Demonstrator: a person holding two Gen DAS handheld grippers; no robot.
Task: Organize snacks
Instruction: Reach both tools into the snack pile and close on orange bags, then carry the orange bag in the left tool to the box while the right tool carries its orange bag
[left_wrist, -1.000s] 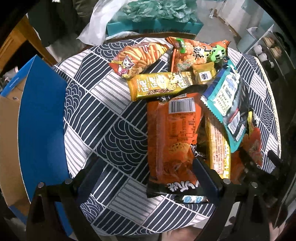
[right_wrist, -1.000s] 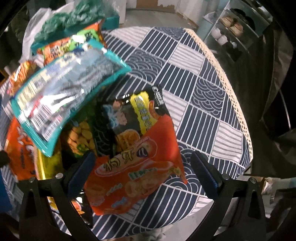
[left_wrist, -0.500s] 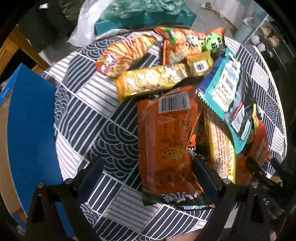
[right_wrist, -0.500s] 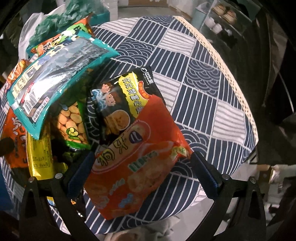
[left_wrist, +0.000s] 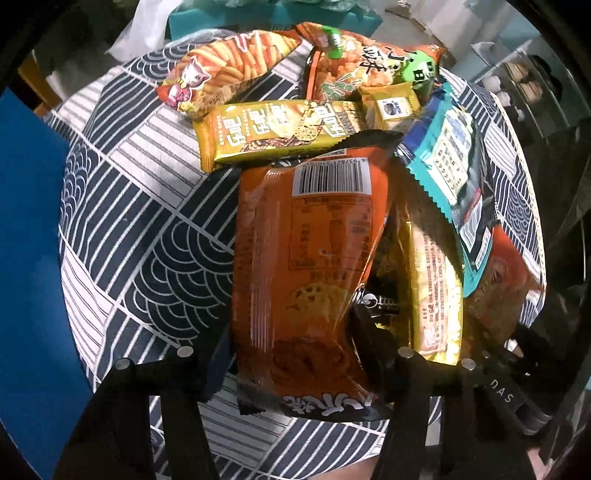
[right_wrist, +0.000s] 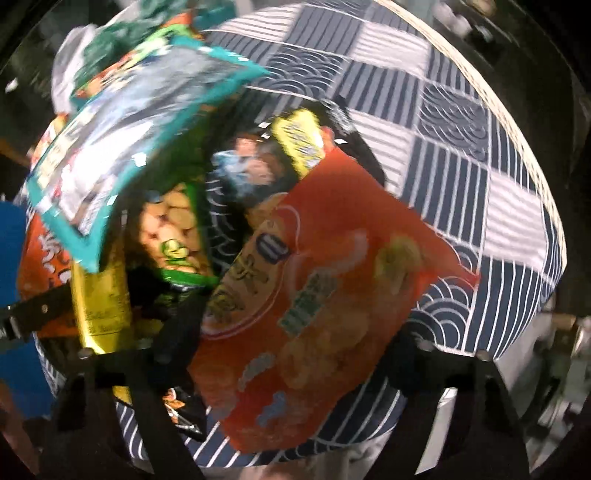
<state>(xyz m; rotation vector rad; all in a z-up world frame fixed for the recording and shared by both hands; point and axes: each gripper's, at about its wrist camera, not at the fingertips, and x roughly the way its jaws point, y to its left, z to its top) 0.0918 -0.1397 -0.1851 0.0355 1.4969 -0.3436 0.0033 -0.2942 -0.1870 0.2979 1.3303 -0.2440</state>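
In the left wrist view my left gripper (left_wrist: 295, 354) is closed on a dark orange snack bag with a barcode (left_wrist: 306, 266); both fingers press its sides. In the right wrist view my right gripper (right_wrist: 291, 343) is closed on a red-orange chip bag (right_wrist: 317, 295), which looks lifted and tilted; that view is blurred. A teal-edged packet (left_wrist: 450, 170), also in the right wrist view (right_wrist: 122, 129), lies on the pile. A gold wafer bar (left_wrist: 273, 133), a cat-print stick snack bag (left_wrist: 221, 70) and an orange-green bag (left_wrist: 365, 59) lie farther back.
The round table has a navy and white patterned cloth (left_wrist: 147, 229). A blue box (left_wrist: 26, 221) stands at the left. A yellow packet (right_wrist: 99, 295) and a green peanut bag (right_wrist: 173, 229) lie between the two held bags. A teal box (left_wrist: 266, 14) sits behind the table.
Both grippers have closed in: the left onto the dark orange bag, the right onto the red-orange bag. Both views have moved nearer the pile, and the right view is now blurred.
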